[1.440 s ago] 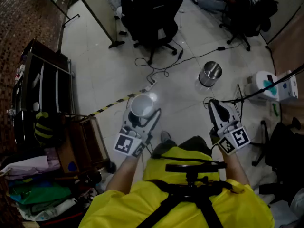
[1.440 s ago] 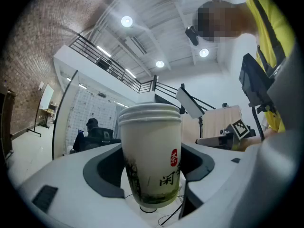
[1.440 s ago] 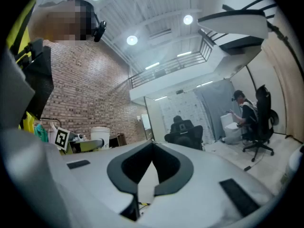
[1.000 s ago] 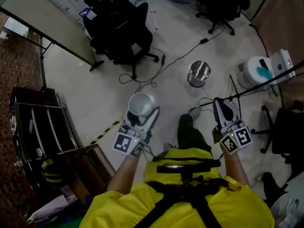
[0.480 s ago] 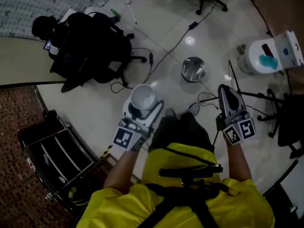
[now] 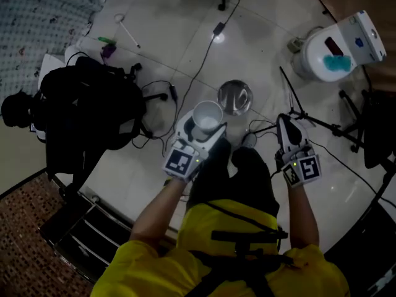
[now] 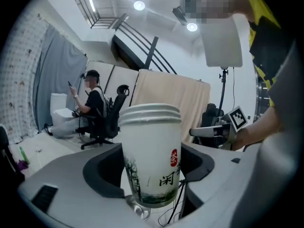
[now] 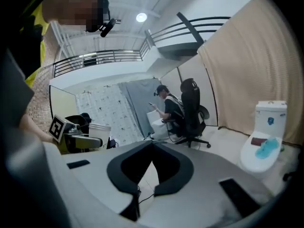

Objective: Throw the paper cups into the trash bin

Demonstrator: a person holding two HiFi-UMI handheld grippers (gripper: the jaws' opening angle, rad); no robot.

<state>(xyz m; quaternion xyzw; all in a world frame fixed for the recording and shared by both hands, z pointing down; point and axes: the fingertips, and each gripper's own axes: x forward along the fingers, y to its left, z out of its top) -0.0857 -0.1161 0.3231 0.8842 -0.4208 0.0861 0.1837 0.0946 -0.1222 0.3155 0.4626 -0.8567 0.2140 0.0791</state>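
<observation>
Between the jaws of the left gripper (image 6: 201, 129), the paper cup (image 6: 207, 117) stood upright, mouth up, clamped low on its wall. The steel trash bin (image 6: 235, 98) sat on the floor (image 6: 154, 30) just ahead and slightly to the right, nearer this gripper than the right gripper (image 6: 283, 124), whose jaws met on nothing. Only the head view set cup and bin side by side; only the left gripper view showed the pads (image 7: 102, 175) hugging the cup's printed wall.

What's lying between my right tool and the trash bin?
In the head view, loose black cables lie between the right tool and the trash bin.
</observation>
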